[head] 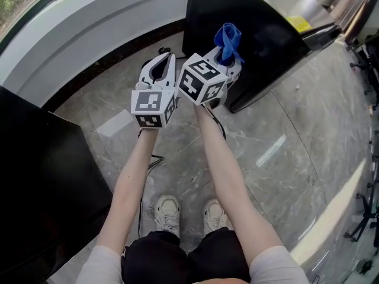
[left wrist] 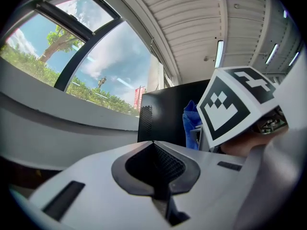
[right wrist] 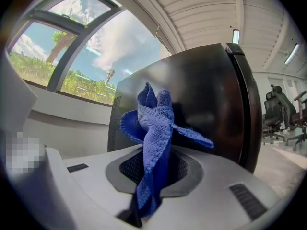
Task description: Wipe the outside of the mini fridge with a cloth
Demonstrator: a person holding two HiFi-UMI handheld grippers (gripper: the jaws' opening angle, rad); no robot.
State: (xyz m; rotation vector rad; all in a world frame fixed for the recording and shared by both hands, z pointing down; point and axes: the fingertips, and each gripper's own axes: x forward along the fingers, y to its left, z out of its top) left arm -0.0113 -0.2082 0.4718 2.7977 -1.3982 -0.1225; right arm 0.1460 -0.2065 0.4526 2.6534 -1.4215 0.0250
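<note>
The black mini fridge (head: 249, 34) stands on the floor ahead of me; its dark side (right wrist: 192, 104) fills the right gripper view. My right gripper (head: 228, 55) is shut on a blue cloth (head: 228, 39), whose bunched end (right wrist: 153, 128) sticks up out of the jaws just short of the fridge side. My left gripper (head: 161, 70) hangs beside it to the left, shut with nothing in it (left wrist: 153, 145). In the left gripper view the fridge (left wrist: 165, 119), the cloth (left wrist: 191, 126) and the right gripper's marker cube (left wrist: 235, 107) show to the right.
A curved white wall (head: 95, 34) with windows runs behind the fridge. A black cabinet (head: 35, 188) stands at my left. The floor is grey marble tile (head: 284, 152). Office chairs (right wrist: 280, 114) stand far right. My shoes (head: 169, 212) are below.
</note>
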